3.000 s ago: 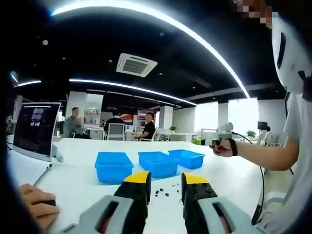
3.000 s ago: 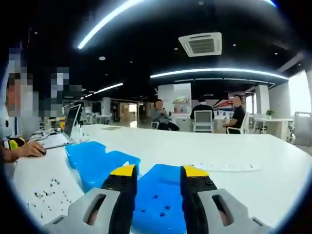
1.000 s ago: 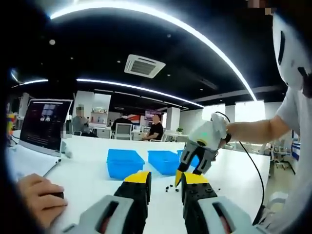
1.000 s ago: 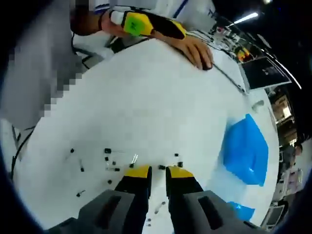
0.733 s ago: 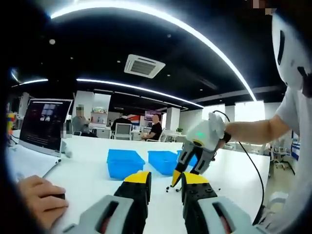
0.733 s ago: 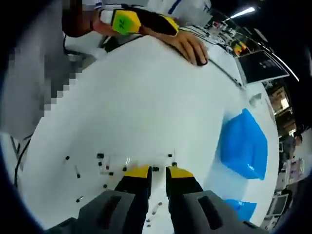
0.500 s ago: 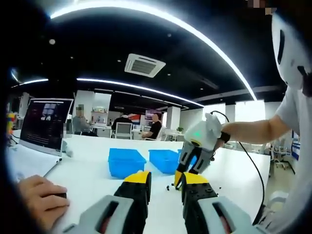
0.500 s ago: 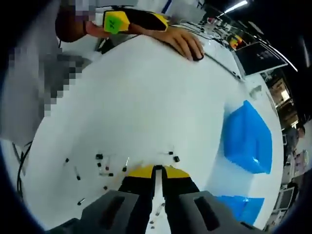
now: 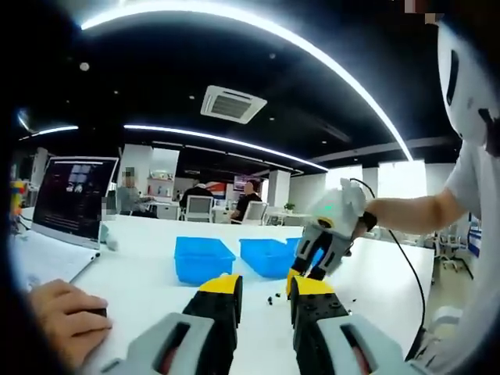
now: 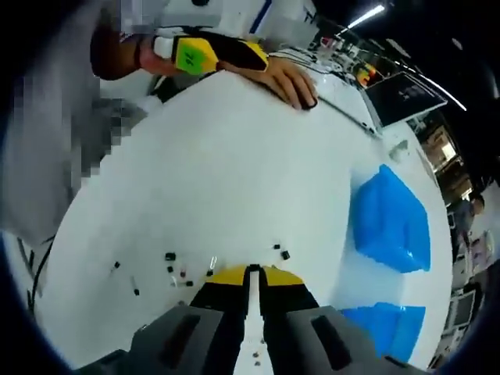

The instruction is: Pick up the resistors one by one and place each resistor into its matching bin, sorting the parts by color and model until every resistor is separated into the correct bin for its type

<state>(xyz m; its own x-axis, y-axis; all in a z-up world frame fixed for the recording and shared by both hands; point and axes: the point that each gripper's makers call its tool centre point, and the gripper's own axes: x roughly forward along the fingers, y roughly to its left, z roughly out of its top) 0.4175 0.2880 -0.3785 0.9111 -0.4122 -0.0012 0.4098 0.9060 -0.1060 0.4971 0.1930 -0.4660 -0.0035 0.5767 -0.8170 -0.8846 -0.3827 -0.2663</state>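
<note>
Small dark resistors (image 10: 173, 270) lie scattered on the white table (image 10: 234, 172), with two more (image 10: 280, 251) just past my right gripper (image 10: 251, 272). Its yellow tips are pressed together over that spot, pinching a resistor that the pads hide. In the left gripper view the right gripper (image 9: 301, 279) reaches down from the right over the resistors (image 9: 273, 298). My left gripper (image 9: 266, 287) stands open low over the table, nothing between its jaws. Blue bins (image 9: 201, 258) (image 9: 269, 256) stand behind the parts. Two bins (image 10: 391, 223) (image 10: 383, 328) lie to the right.
A laptop (image 9: 70, 199) stands at the left, with a person's hand (image 9: 58, 311) resting near it. That hand (image 10: 287, 78) and the left gripper (image 10: 207, 48) sit at the table's far edge. People sit at desks in the background.
My right gripper dropped onto the scattered resistors and its jaws went from a narrow gap to shut around a dark part lying between them. The left gripper stayed still and open.
</note>
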